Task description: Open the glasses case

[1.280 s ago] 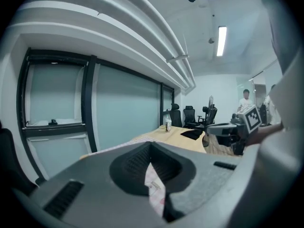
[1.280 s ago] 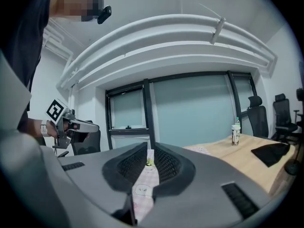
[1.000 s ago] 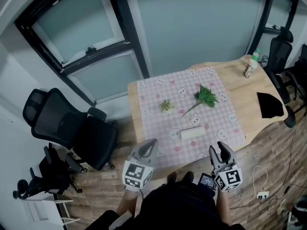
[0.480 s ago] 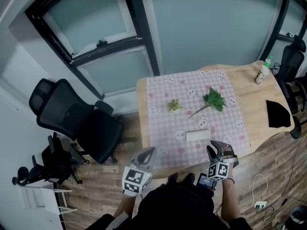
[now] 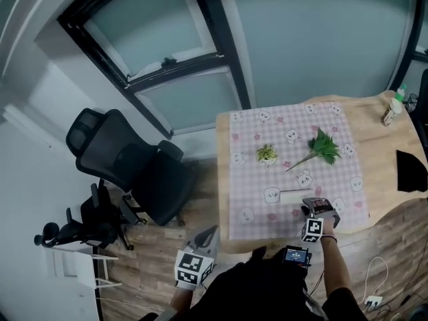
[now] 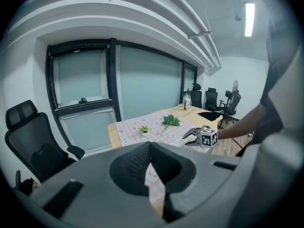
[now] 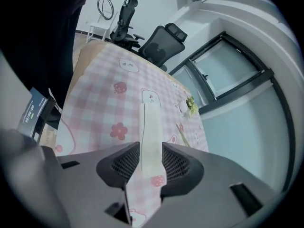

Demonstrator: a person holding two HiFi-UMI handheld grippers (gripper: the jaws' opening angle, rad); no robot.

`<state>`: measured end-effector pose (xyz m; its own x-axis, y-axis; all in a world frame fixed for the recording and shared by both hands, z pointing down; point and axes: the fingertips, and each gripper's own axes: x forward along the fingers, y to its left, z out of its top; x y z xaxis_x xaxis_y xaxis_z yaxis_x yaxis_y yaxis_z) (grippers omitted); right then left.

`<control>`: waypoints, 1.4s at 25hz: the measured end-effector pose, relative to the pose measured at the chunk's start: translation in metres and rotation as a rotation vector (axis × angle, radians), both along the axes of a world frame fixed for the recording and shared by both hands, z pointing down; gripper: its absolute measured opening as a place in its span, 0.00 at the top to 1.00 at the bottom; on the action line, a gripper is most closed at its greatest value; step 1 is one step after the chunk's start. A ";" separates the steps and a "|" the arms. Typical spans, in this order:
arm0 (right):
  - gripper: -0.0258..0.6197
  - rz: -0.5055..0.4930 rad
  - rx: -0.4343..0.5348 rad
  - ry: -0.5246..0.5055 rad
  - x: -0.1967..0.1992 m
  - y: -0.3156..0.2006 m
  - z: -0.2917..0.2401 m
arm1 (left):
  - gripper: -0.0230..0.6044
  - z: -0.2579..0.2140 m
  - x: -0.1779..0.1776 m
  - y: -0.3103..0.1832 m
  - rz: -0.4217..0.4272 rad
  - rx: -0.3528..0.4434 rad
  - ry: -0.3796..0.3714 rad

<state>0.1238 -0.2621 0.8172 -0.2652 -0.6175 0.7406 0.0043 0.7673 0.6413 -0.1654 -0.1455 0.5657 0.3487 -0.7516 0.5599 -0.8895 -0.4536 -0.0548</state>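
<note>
While head view has the glasses case [image 5: 292, 192] lying near the tabletop [image 5: 381, 146]'s near edge, right gripper [image 5: 319, 206] is at its right end, left gripper [image 5: 211, 231] off the near left corner. Left gripper view: jaws pressed together, empty. Right gripper view: jaws spread astride the case's end, just been closing.

The glasses case [image 5: 294, 192] is long, slim and cream-white with rounded ends. It is closed, and a thin seam runs along its length. It lies flat on the pink checked cloth [image 5: 254, 172], parallel to the front edge of the counter [image 5: 378, 139] and near it.
</note>
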 end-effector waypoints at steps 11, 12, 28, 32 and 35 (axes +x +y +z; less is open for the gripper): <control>0.80 -0.015 -0.035 0.037 0.007 -0.012 0.029 | 0.97 0.009 0.006 0.006 -0.035 -0.034 -0.003; 0.83 -0.016 -0.032 0.036 0.006 -0.013 0.027 | 0.97 0.010 0.007 0.005 -0.037 -0.036 -0.001; 0.90 0.037 -0.090 -0.060 0.000 -0.062 -0.006 | 0.97 0.020 0.031 -0.009 -0.035 -0.040 0.034; 0.91 0.053 -0.117 -0.050 -0.002 -0.090 -0.005 | 0.97 0.016 0.025 -0.007 -0.070 -0.034 0.039; 0.91 0.052 -0.146 -0.056 -0.004 -0.106 -0.001 | 0.97 0.016 0.020 -0.003 -0.097 -0.037 0.039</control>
<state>0.1202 -0.3682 0.8165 -0.2790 -0.5184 0.8083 -0.0708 0.8506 0.5211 -0.1455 -0.1486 0.5821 0.2976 -0.7619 0.5753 -0.9305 -0.3664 -0.0039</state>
